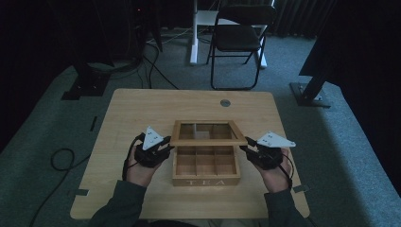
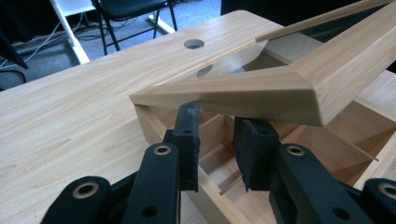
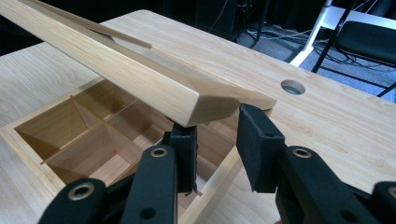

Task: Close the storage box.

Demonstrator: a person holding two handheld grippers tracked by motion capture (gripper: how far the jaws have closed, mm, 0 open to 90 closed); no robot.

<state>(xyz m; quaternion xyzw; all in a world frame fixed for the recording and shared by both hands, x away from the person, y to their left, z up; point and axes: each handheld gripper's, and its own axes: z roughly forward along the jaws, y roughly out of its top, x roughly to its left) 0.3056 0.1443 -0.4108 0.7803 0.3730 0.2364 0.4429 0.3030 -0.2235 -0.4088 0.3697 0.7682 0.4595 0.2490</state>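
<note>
Tea box (image 1: pixel 206 179), near-centre on the table (image 1: pixel 132 113), hinged lid (image 1: pixel 208 140) raised partway over empty compartments. Left gripper (image 1: pixel 166 147) and right gripper (image 1: pixel 247 148) prop the lid's near corners from beneath, jaws narrowly parted, clamping nothing. Likely light, rigid wood — smooth, with a breakable glass pane; hold the frame edge, never the pane.

The pale wooden compartmented box (image 1: pixel 206 181) bears "TEA" in light capitals on its front wall, facing the person.
</note>
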